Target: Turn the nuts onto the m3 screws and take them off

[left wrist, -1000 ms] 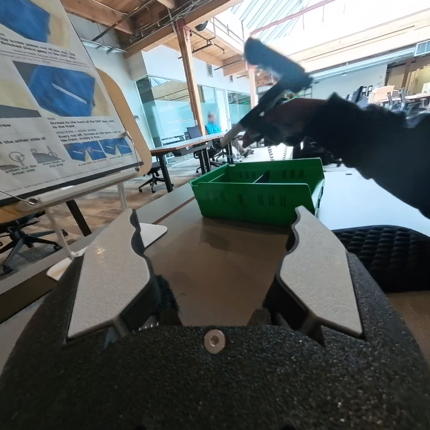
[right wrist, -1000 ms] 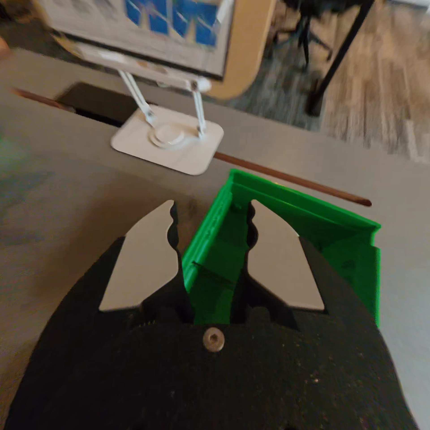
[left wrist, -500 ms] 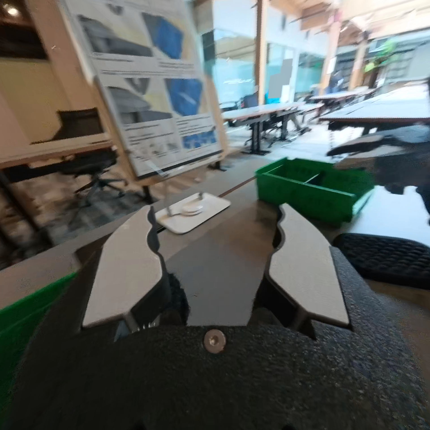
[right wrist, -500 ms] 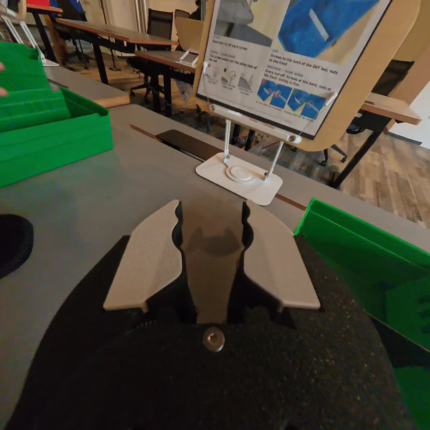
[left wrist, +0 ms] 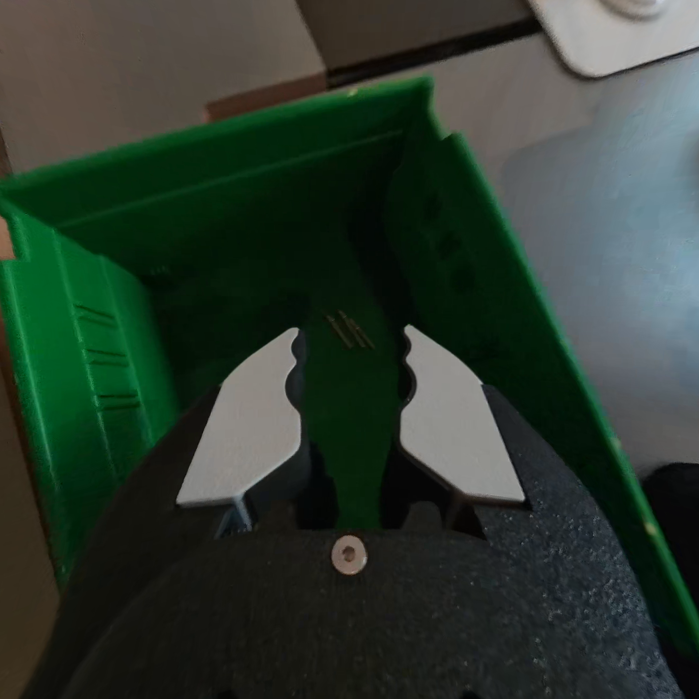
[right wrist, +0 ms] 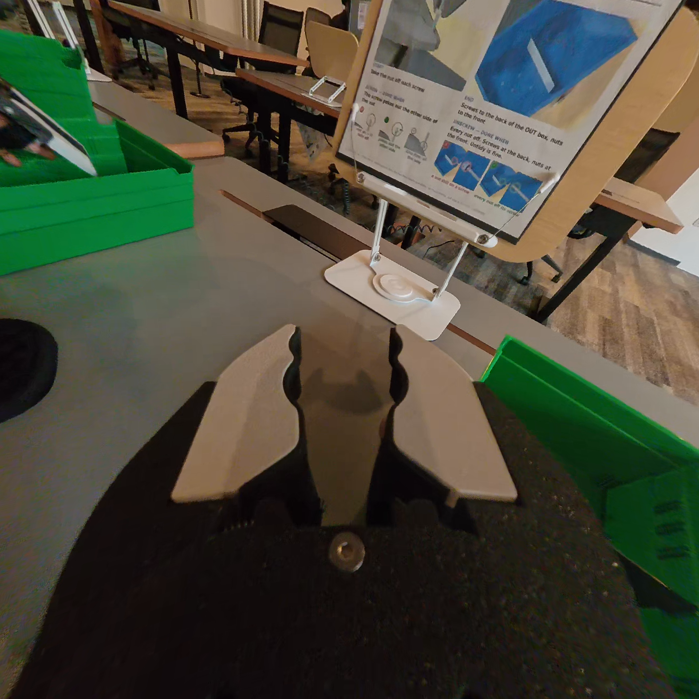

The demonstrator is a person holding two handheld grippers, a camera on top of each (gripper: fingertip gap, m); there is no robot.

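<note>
In the left wrist view my left gripper (left wrist: 350, 336) hangs open over the inside of a green bin (left wrist: 234, 151). A few thin dark screws (left wrist: 350, 330) lie side by side on the bin floor just ahead of the fingertips; nothing is between the pads. In the right wrist view my right gripper (right wrist: 343, 334) is open and empty above the grey table (right wrist: 170, 321), pointing at the white base of the instruction stand (right wrist: 393, 293). The left gripper shows there at the far left, over the left green bin (right wrist: 94, 212).
An instruction sheet (right wrist: 491, 94) stands on the white stand at the table's far edge. A second green bin (right wrist: 590, 435) sits at my right. A black round pad (right wrist: 22, 367) lies at the left. Office desks and chairs stand beyond the table. The grippers' ends are close to 50 centimetres from one another.
My left gripper swung left and tipped down into the green bin while its jaws narrowed. My right gripper lifted away from the right bin and now faces the stand, jaws slightly narrower.
</note>
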